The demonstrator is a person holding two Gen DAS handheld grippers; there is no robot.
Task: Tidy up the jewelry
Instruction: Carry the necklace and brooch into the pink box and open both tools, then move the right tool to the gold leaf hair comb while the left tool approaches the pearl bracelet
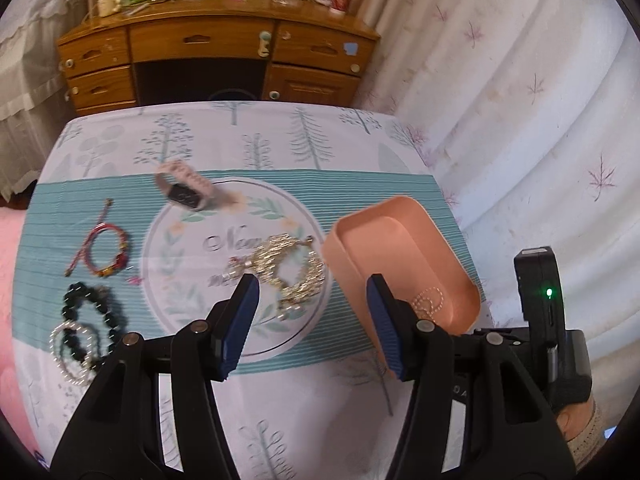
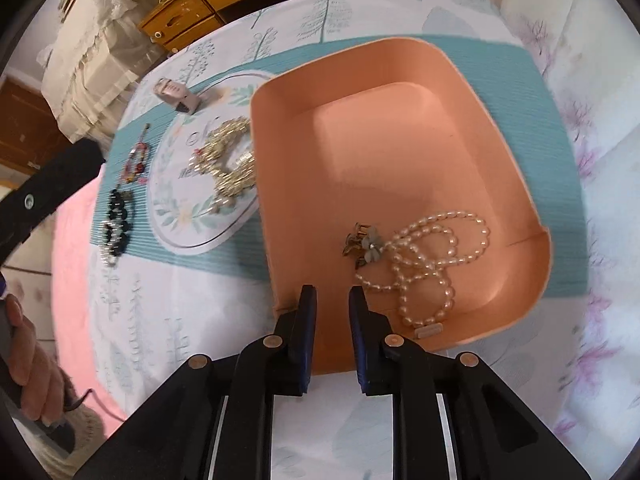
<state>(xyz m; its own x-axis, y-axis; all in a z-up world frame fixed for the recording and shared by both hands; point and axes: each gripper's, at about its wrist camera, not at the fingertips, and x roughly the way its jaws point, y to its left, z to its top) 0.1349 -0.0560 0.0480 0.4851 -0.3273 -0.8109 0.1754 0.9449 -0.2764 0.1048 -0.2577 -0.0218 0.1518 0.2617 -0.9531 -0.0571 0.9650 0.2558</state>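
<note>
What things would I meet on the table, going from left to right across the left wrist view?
Black bead bracelet with the red cord bracelet above it → grey-strapped watch → gold beaded bracelet → peach plastic tray holding a pearl necklace.

Hidden, cut off or unclear:

- Pearl necklace (image 1: 429, 301) in the left wrist view: largely masked by the left claw (image 1: 316, 322) finger and the near wall of the peach tray (image 1: 404, 240).
- Watch (image 1: 185, 190): motion-blurred; dial unreadable.
- Script on the round cloth emblem (image 1: 224, 242): partly covered by the gold bracelet (image 1: 290, 270).
- Hand (image 2: 30, 364) in the right wrist view: cropped at the left edge.
- Black bead bracelet (image 2: 116, 220): blurred, beads indistinct.
</note>
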